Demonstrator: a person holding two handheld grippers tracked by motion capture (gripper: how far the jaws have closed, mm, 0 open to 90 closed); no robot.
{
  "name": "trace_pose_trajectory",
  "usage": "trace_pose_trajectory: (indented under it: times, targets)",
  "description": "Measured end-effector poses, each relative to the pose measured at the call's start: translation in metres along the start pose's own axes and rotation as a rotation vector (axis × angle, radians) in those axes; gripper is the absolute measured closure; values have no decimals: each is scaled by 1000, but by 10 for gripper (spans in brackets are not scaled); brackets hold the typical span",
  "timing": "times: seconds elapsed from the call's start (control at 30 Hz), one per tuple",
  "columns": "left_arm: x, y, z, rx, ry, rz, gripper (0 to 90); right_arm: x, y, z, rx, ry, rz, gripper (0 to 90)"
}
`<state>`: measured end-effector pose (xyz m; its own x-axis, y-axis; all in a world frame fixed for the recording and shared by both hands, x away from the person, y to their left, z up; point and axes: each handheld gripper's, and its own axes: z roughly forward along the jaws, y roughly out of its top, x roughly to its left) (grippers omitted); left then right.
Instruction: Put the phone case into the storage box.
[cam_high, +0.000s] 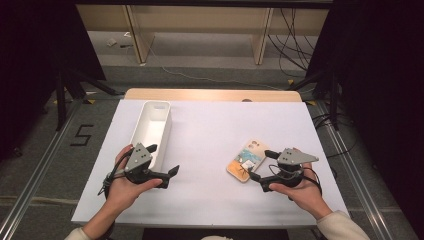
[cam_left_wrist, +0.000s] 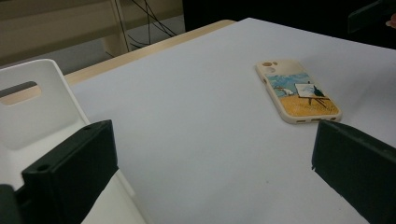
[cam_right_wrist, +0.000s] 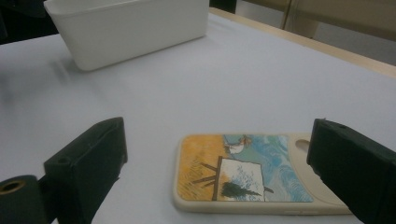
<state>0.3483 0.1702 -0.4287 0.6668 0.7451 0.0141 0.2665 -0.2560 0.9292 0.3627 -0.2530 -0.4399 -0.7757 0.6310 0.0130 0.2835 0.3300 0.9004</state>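
Bin (cam_left_wrist: 32, 107) cut off by the left edge in the left gripper view, near end behind a black jaw. Phone case (cam_right_wrist: 243, 172) partly behind a jaw in the right gripper view. Case picture (cam_high: 246, 161) too small to read from above.

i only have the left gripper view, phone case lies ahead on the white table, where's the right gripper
Observer: The right gripper sits just right of the phone case, jaws open, one on either side of its near end, not touching.
Operator: and my bin, how long is it
Observer: The white bin is a long narrow tub running away from the person; it looks empty.
Operator: where's the left gripper to it
Observer: The left gripper is by the bin's near right corner, open.
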Motion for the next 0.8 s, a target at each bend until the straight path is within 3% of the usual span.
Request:
trace_pose_trajectory:
  times: [0.27,0.37,0.47,0.57,0.67,0.8]
  targets:
    - [0,0,-1,-3,2,-3,0,1,1,0,-4,-7,-6,88]
    - [0,-1,-1,-4,3,-6,0,2,4,-1,-18,-21,-24,287]
    - [0,-1,-1,-5,3,-5,0,1,10,1,-50,-35,-54,560]
    - [0,0,-1,-11,3,-3,0,0,13,7,-36,-20,-58,749]
    - [1,0,-1,-10,6,-4,0,-1,15,16,1,-15,-55,871]
    - [0,0,-1,-11,10,-2,0,-1,22,30,49,-6,-57,900]
